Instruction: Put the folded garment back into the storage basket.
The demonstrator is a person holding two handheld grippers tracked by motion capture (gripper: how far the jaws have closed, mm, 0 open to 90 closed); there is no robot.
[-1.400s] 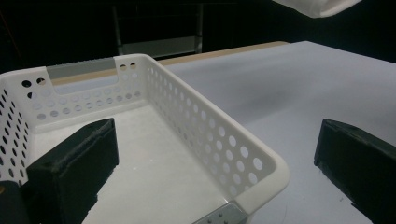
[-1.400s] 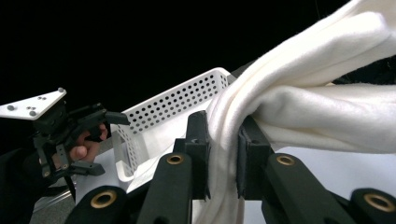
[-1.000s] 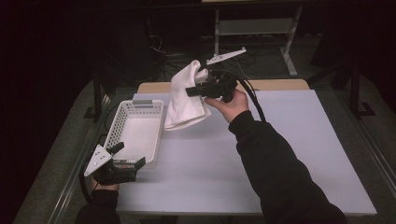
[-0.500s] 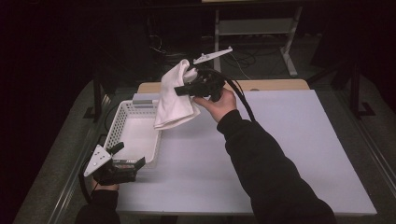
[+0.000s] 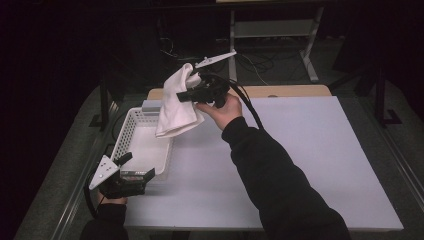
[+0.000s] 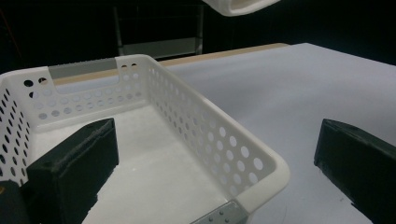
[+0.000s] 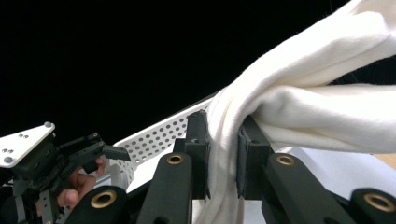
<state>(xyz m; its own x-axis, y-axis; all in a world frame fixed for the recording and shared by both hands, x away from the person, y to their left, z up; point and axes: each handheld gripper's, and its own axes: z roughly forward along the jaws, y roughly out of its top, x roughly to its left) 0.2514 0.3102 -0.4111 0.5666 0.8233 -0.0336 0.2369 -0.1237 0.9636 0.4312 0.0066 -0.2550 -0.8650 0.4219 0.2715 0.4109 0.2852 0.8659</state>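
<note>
1. Dark room; white desk (image 5: 300, 165) with a wooden strip along its far edge.
2. White perforated basket (image 5: 131, 137), at the desk's left edge, nothing in it.
3. White cloth (image 5: 175, 107), pinched between the jaws of the right gripper (image 5: 189, 94); over the last second it has travelled left and now hangs above the basket's far right corner. A drop into the basket looks likely next.
4. Left gripper (image 5: 131, 160), jaws spread, unmoved at the basket's near end.
</note>
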